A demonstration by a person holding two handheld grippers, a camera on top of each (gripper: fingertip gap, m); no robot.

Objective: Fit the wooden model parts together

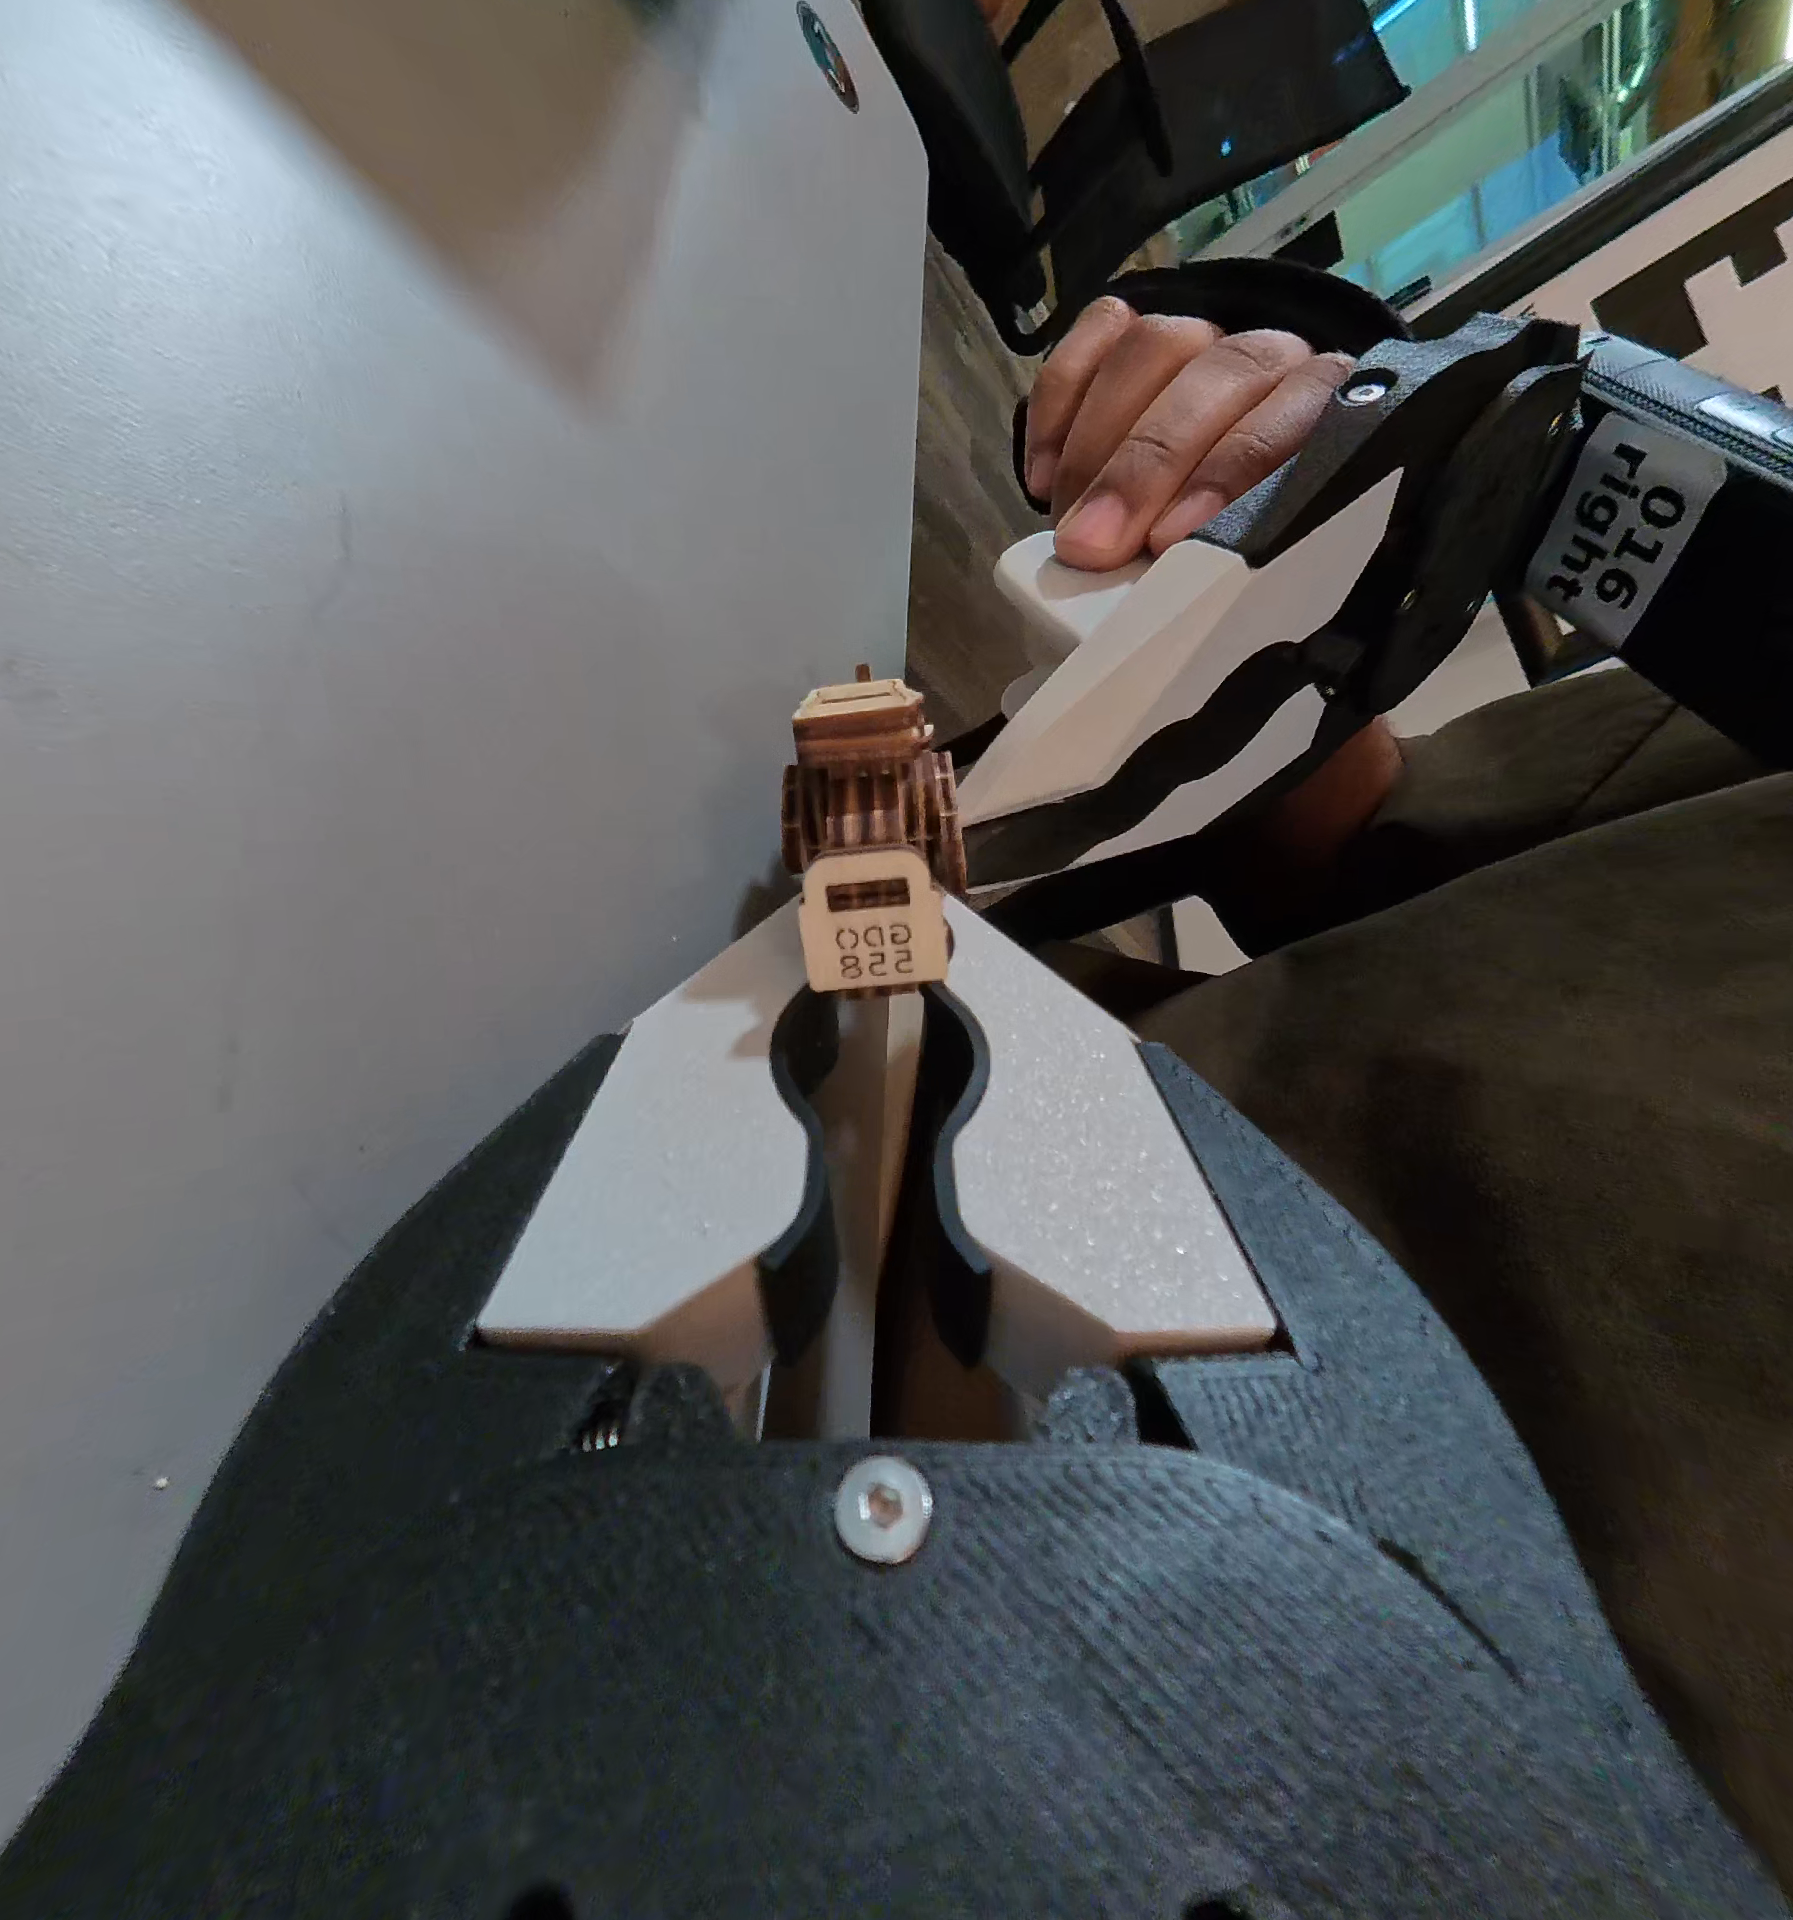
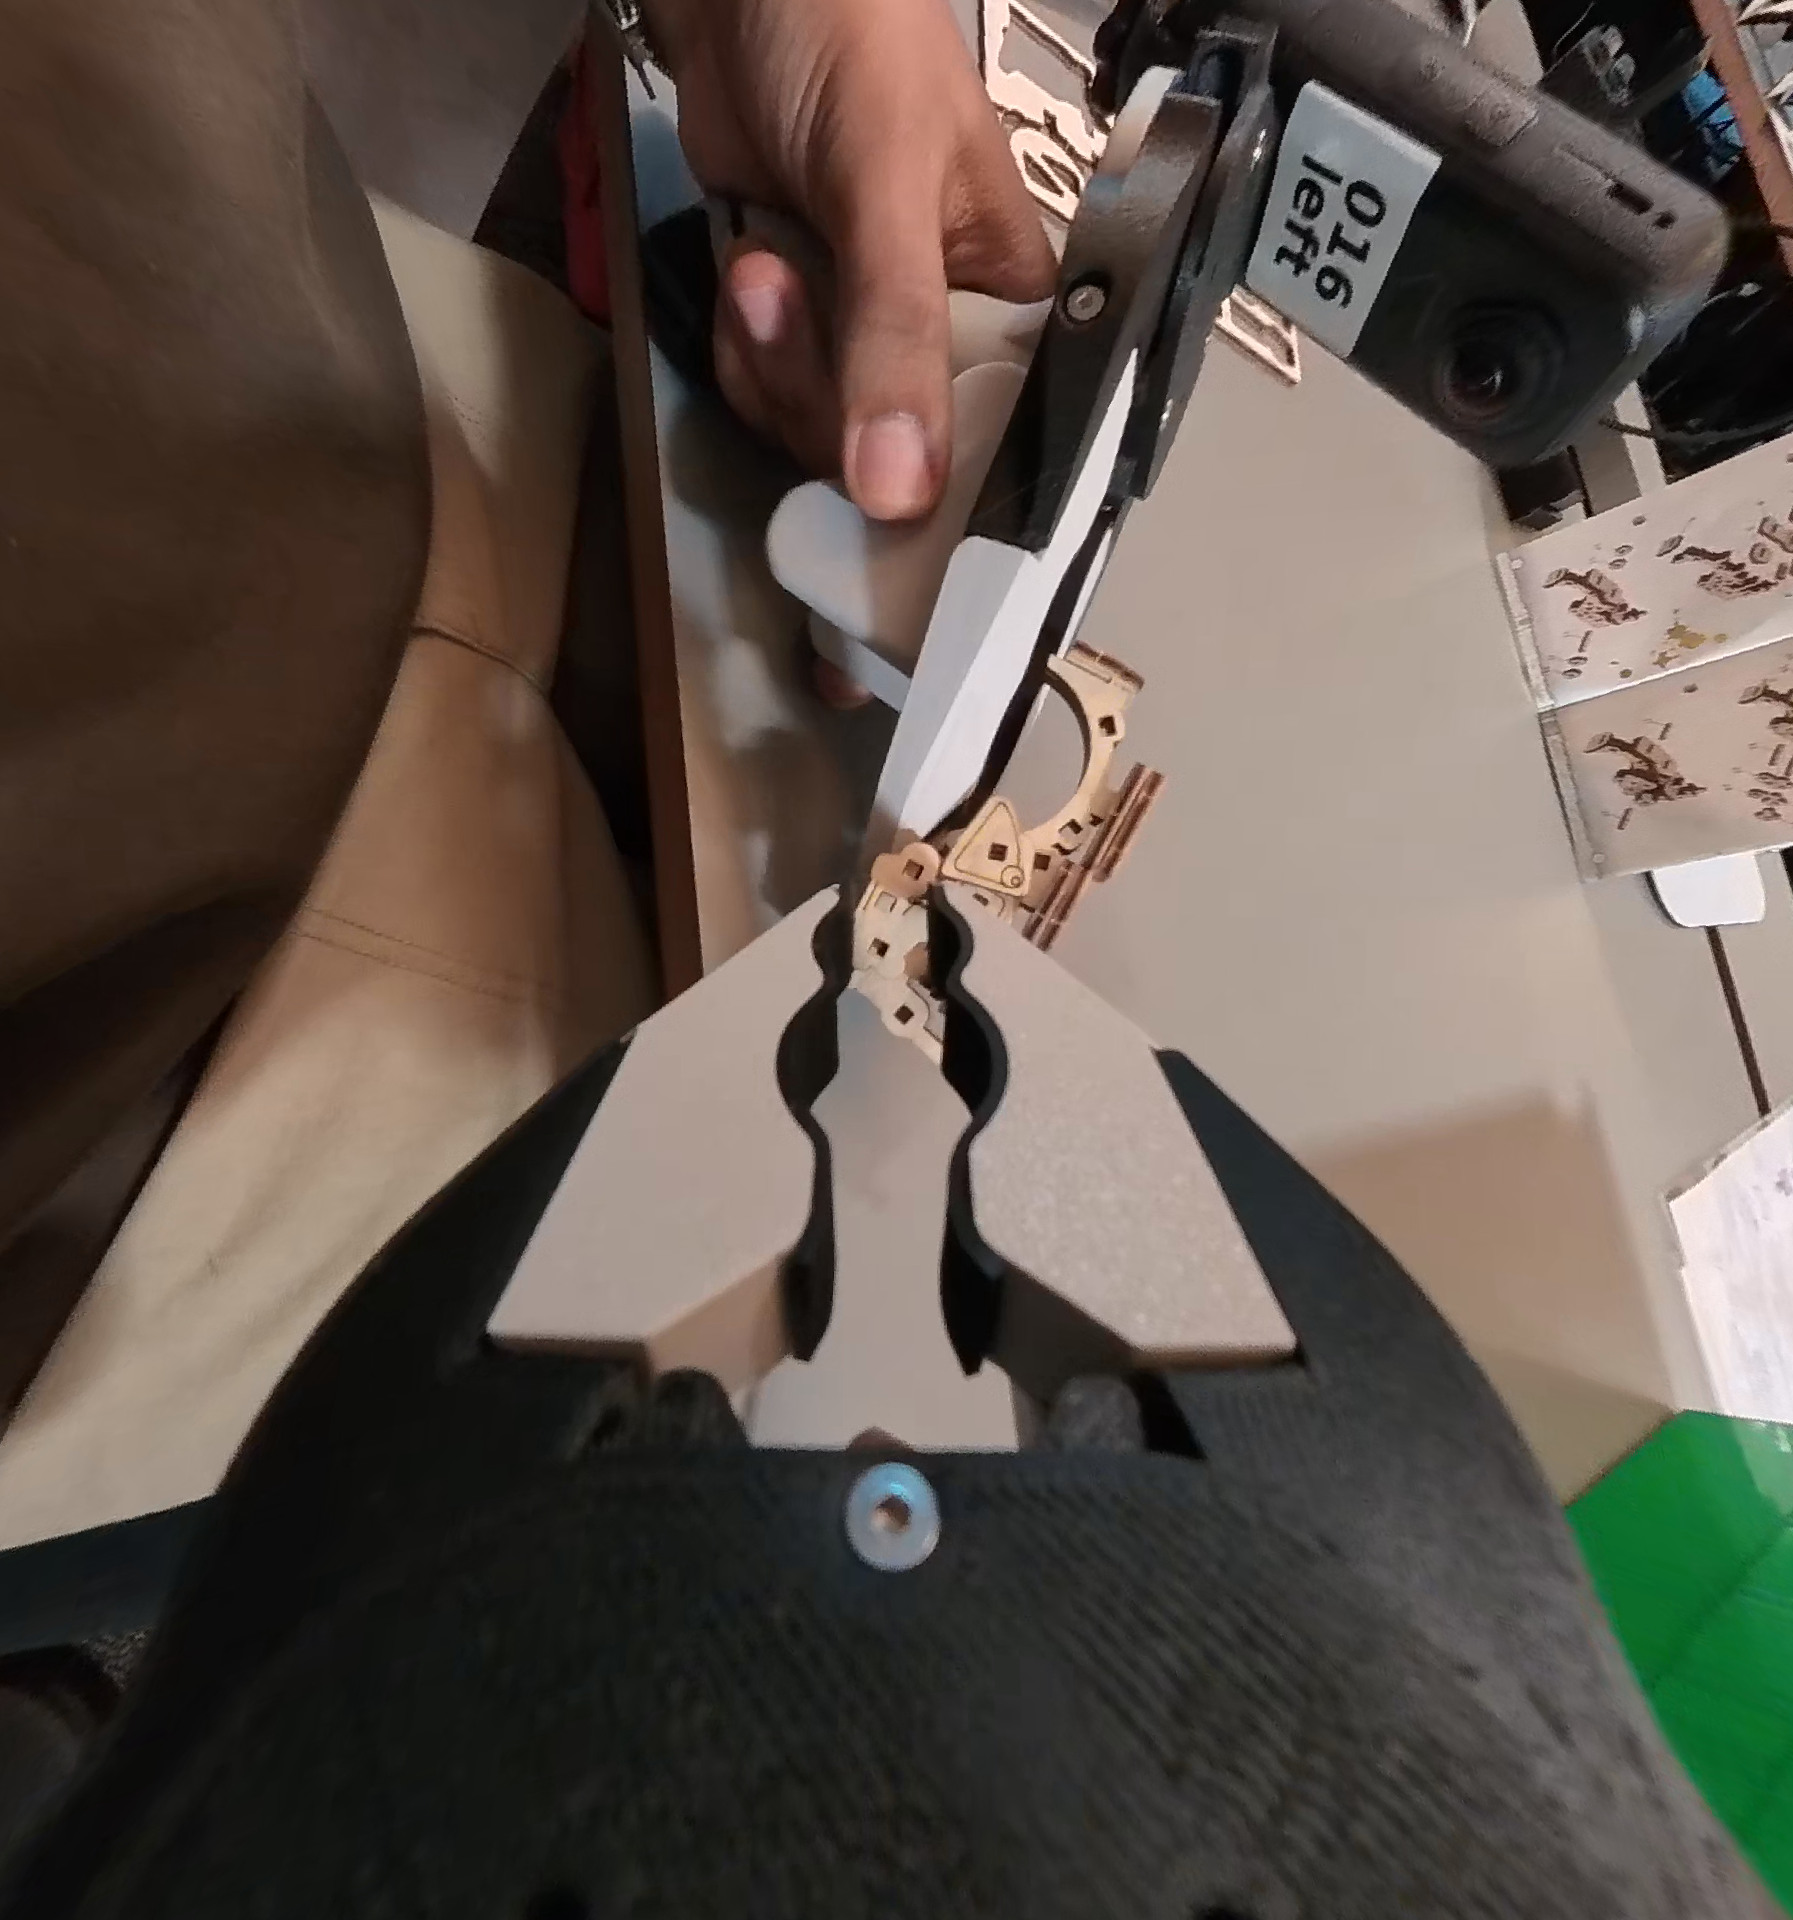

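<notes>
Left wrist view first: the left gripper (image 1: pixel 876 971) is pinching the wooden model (image 1: pixel 864 795) right at its tips, clamped on a flat pale plate with engraved markings at the model's near end. The model sticks out past the tips, next to the edge of the grey table (image 1: pixel 352 520). The right gripper (image 1: pixel 965 847) comes in from the right, its tips touching the model's side, and a hand (image 1: pixel 1172 426) is wrapped round its handle. Can't tell from this angle how far its fingers are apart.

Right wrist view: the right gripper (image 2: pixel 897 935) is pinching a small wooden piece (image 2: pixel 892 940) with square holes, fingers nearly together around it. This piece meets the wooden model (image 2: pixel 1058 821) just ahead, over the table (image 2: pixel 1339 831). The left gripper (image 2: pixel 918 821) reaches down from above, gripping the model, with a hand (image 2: pixel 850 239) on its handle. Printed instruction sheets (image 2: pixel 1702 686) lie on the table off to the right, well apart from the model.
</notes>
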